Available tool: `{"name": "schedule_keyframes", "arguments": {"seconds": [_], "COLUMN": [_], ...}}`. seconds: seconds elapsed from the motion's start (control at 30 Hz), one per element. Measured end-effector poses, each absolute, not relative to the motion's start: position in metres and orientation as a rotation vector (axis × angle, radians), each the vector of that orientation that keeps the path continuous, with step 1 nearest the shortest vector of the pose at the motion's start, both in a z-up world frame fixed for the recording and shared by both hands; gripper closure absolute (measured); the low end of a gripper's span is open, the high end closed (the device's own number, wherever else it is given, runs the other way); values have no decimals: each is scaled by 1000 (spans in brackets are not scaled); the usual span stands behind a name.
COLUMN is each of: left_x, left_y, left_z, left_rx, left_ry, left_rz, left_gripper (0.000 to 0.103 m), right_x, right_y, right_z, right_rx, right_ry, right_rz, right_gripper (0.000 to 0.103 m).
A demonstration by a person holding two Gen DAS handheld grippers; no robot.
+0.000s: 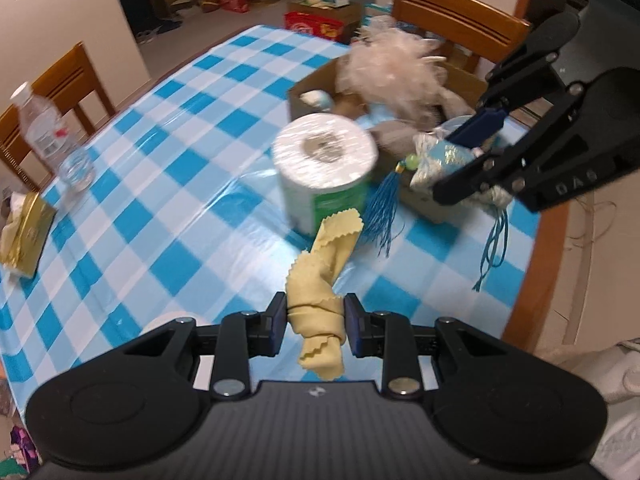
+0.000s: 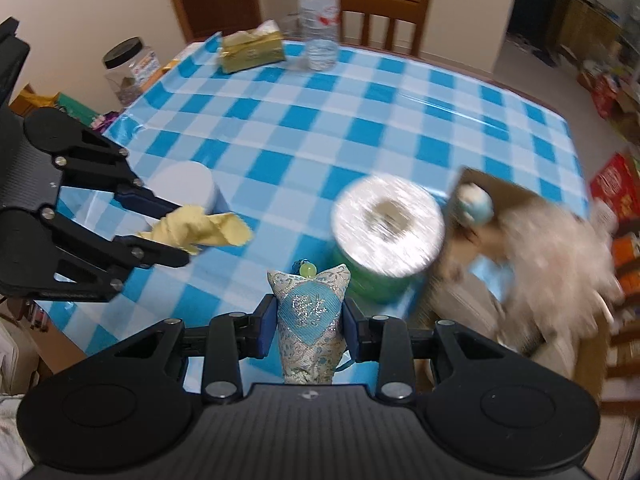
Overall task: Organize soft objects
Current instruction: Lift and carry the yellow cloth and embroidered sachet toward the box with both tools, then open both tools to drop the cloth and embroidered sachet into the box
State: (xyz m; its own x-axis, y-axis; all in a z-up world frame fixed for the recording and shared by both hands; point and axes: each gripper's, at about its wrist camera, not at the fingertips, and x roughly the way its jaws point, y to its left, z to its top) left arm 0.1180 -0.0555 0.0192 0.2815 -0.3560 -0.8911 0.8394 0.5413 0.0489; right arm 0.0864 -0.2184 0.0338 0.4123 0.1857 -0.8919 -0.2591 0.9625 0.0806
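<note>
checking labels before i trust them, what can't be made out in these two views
- Cardboard box contents: blurred in both views, fluffy toy covers them.
- Toilet roll label: motion blur.
- Sachet tassels: hidden in right wrist view behind the right tongs.
- White object: behind left tongs.

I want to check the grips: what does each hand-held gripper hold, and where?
Left hand-held gripper: yellow cloth, pinched around its bunched middle. Right hand-held gripper: blue sachet, squeezed at its sides.
</note>
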Motion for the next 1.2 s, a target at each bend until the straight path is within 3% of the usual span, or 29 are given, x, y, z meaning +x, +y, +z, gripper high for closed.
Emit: {"name": "schedule_keyframes", "arguments": {"seconds": [0.6,0.77,0.87,0.93,0.97,1.0,1.03,1.07,1.2], "left_x": [119,144,163,174,177,180,181,180,169], "left_y": [-224,-262,-275,-281,-282,-282,-281,-278,-266], "left_z": [41,26,11,1,-2,-6,-8,-8,0], "left_rx": [522,495,468,439,423,407,395,384,371], "left_ry": [896,913,929,922,918,911,899,882,812], "left_rz": [-908,-870,-826,-785,-769,-752,-732,-717,-655], "left_gripper": [75,75,73,67,53,33,25,18,9], "right_x": [86,95,90,87,85,83,81,79,72], "right_y": [-381,-404,-413,-415,-415,-416,-416,-416,-415], "right_z": [33,22,18,15,14,13,12,11,5], "right_rx": [-61,-44,-35,-30,-29,-26,-20,-13,17], "right_ry": [1021,1033,1029,1029,1028,1023,1016,1011,987], "right_rz": [103,100,95,84,81,77,69,61,2], "right_gripper": [62,27,19,13,9,8,5,3,2]}}
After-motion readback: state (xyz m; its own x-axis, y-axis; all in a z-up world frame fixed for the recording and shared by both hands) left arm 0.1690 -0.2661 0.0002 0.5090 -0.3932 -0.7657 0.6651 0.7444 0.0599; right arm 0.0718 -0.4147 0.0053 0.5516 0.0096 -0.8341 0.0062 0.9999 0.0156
